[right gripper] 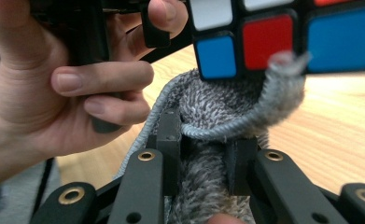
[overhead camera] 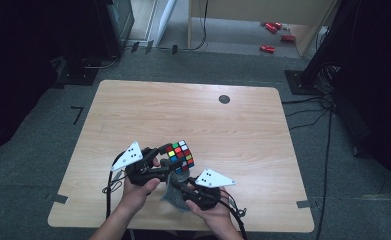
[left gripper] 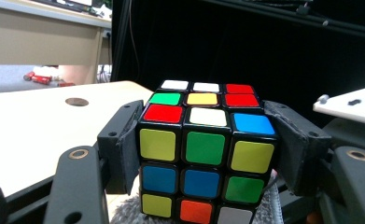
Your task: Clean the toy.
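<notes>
We hold the cube [overhead camera: 180, 155] just below frame centre, above the table [overhead camera: 243, 130], clamped in the left gripper [overhead camera: 164, 156] so its faces stay exposed. Our right gripper [overhead camera: 178, 184] pinches a grey cloth [right gripper: 217, 116] under it, apparently to wipe. A round hole [overhead camera: 224, 99] lies far off; nothing obstructs.

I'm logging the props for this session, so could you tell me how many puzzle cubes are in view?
1: the puzzle cube is clamped in the left gripper above the table, with a grey cloth in the right gripper pressed beneath it.
</notes>
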`<state>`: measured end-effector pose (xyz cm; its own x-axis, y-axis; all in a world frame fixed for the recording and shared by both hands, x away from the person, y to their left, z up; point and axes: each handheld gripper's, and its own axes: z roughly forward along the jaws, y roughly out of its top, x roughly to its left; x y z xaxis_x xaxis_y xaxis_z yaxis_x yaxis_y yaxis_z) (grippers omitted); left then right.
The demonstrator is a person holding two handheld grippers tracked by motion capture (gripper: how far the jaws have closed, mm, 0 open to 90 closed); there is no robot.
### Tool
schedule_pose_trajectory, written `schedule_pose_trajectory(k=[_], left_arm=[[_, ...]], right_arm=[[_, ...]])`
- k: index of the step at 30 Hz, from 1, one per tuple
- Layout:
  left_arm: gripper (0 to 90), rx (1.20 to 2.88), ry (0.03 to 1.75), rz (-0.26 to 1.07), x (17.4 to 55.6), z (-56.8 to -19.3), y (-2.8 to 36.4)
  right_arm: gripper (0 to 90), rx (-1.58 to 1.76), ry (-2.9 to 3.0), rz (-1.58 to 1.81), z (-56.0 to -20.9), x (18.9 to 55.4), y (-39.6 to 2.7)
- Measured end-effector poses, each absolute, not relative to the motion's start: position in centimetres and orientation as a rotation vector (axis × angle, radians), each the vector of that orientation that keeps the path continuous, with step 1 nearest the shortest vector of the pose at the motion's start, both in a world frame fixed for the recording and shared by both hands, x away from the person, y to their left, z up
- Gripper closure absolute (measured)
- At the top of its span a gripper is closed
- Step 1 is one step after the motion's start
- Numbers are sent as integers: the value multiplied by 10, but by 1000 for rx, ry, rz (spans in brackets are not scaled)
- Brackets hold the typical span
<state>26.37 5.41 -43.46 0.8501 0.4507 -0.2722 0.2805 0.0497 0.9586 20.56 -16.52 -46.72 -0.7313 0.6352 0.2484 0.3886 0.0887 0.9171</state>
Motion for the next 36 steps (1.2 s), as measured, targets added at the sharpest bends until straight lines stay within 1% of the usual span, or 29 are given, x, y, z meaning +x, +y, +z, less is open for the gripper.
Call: schedule_pose_trajectory(k=[7,13,15,20,23,26,29,36], left_arm=[[345,1528,611,137,265,-435,57],[344,1547,613,173,265,-437,57],[345,1539,621,194,267,-436,61],[345,1521,662,220,273,-434,75],[345,1512,681,224,276,-435,79],[345,1517,686,230,277,-436,80],[345,1529,690,236,278,-439,79],[345,1560,700,229,281,-446,76]], right_arm=[[731,1177,1999,1693,-462,217,-196],[726,1061,2112,1688,-464,208,-172],[726,1071,2100,1700,-463,209,-175],[722,1182,1949,1687,-453,220,-210],[715,1200,1876,1509,-451,229,-234],[711,1321,1868,1419,-458,243,-259],[710,1378,1850,1350,-467,249,-272],[702,1405,1956,1212,-498,261,-272]])
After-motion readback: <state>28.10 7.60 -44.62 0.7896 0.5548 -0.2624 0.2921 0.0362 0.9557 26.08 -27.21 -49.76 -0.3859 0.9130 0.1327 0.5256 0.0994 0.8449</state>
